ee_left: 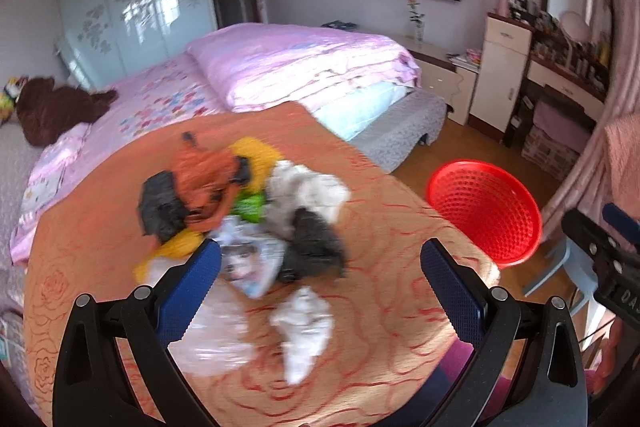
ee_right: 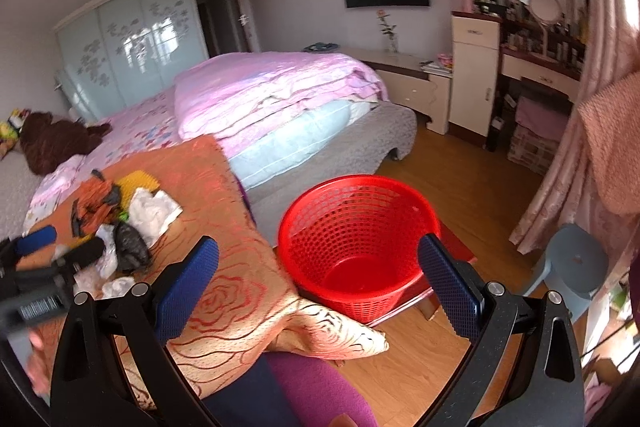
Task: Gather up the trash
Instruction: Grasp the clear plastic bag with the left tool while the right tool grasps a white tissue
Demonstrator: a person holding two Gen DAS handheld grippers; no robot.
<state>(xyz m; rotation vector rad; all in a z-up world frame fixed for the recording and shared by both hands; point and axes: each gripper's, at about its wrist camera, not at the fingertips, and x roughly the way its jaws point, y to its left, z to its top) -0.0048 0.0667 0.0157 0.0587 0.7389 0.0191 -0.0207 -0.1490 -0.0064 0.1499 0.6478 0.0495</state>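
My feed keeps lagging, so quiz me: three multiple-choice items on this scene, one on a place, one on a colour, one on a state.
1. Where does the basket stand?
A. on the bed
B. on the floor beside the orange cloth
C. on the dresser

2. What colour is the basket?
A. blue
B. green
C. red

3. What is inside the basket?
A. nothing visible
B. a black bag
C. white paper

Answers:
1 B, the right wrist view shows it low beside the cloth's draped edge.
2 C, its mesh wall is red.
3 A, its bare bottom shows; the trash pile lies on the cloth.
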